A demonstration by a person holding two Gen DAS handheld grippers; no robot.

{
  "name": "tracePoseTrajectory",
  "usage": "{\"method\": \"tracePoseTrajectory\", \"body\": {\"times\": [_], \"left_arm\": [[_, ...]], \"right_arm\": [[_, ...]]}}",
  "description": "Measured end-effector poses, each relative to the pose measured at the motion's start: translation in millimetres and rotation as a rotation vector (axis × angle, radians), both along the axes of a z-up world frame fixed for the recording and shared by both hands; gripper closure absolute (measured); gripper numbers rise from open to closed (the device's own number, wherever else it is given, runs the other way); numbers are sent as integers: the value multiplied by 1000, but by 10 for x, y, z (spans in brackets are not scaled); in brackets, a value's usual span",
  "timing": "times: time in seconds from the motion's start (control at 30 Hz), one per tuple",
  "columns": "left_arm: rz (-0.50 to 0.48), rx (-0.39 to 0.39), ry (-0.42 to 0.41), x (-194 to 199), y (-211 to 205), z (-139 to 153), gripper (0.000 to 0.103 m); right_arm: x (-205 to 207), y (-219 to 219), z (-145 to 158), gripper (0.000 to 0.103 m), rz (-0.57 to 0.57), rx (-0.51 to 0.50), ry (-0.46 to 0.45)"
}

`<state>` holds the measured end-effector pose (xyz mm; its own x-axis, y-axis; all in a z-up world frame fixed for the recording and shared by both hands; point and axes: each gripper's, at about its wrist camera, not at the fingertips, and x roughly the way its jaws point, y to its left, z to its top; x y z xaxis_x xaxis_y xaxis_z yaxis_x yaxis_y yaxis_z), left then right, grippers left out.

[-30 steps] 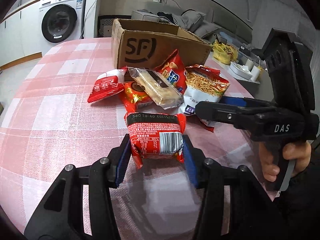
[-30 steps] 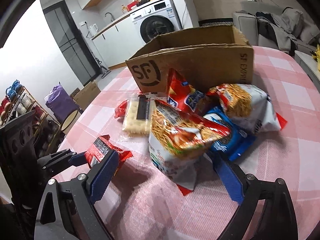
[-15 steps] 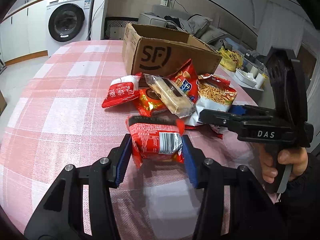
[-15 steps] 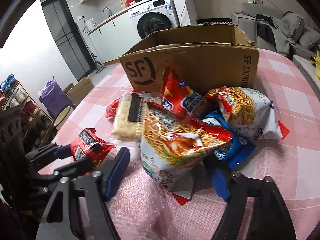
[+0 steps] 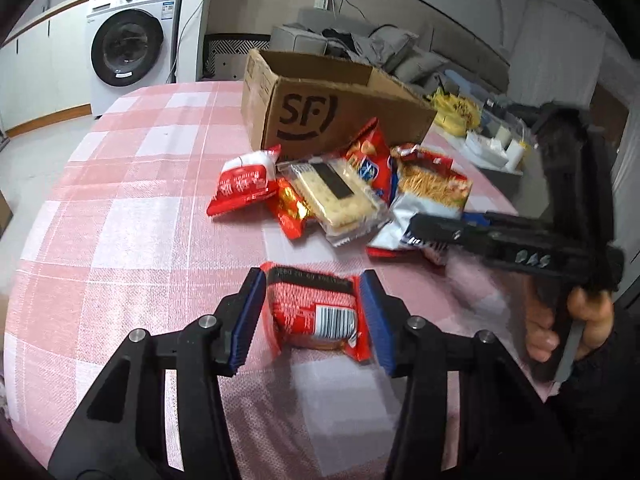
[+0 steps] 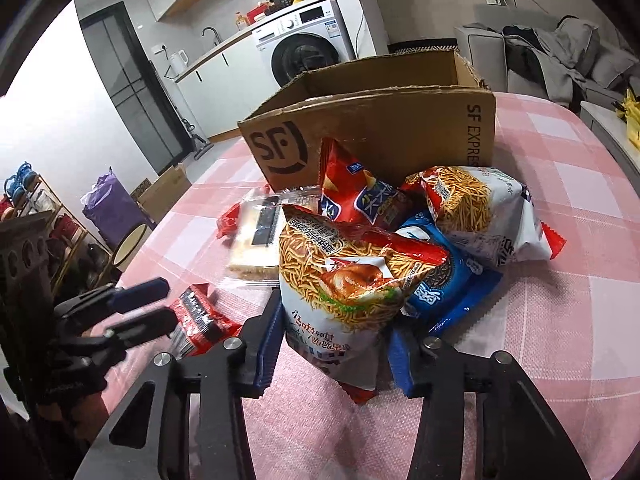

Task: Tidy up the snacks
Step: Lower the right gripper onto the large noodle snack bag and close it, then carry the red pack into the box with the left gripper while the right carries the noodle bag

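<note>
- A small red snack packet (image 5: 314, 312), barcode side up, sits between the blue pads of the left claw (image 5: 312, 314) just above the pink-checked tabletop (image 5: 120, 208); the jaws have just been opening a little, and a thin gap shows on the left side, so the packet looks loosely held rather than squeezed
- The right claw (image 6: 332, 344) has just closed its jaws onto the lower end of a noodle-snack bag (image 6: 344, 280), both blue pads pressing its sides
- Seen from the left wrist, the right claw (image 5: 424, 228) reaches in from the right edge, angled down toward the pile, with a hand (image 5: 560, 324) wrapped round its grip; motion blur smears its lettering
- Behind the gripped bag lie a blue cookie bag (image 6: 448, 284), a second noodle-snack bag (image 6: 480, 212), a red chip bag (image 6: 356, 192) and a clear-wrapped cracker pack (image 5: 334, 194), all overlapping in one heap
- A red-and-white packet (image 5: 244, 184) and a red-and-gold packet (image 5: 290, 210) lie at the heap's left side, the gold one partly under the crackers
- An open cardboard box (image 5: 340, 108) stands on the tabletop just behind the heap, touching the chip bag; its inside cannot be seen
- A washing machine (image 5: 128, 44) stands beyond the tabletop's far edge
</note>
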<state>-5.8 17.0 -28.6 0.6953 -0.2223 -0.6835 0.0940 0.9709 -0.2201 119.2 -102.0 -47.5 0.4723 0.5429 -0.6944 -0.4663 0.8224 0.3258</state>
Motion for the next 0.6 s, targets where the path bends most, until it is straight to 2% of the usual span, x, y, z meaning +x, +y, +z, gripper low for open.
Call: {"method": "tracePoseTrajectory", "body": {"times": [0.07,0.2,0.37,0.43,0.47,0.5,0.6], "left_arm": [[1,29,26,28,-47,-51,37],[-32,48,67,70,-125,-136,22],[-3,75,124,153,-147,-252,22],[-9,84,118,164,-159,-257,25],[-15,94,121,176,-172,-267,30],[-21,102,114,174,-187,-266,42],[-44,102,103,182,-205,-266,53]], "right_arm": [[-32,-11,32,56,9,4,-8],[-82,-39,104,56,17,12,-23],[-100,-80,143,56,20,13,-22],[-114,-93,172,56,26,13,-28],[-121,-99,186,56,28,14,-33],[-132,-105,204,56,29,16,-41],[-145,-139,235,56,28,35,-41]]}}
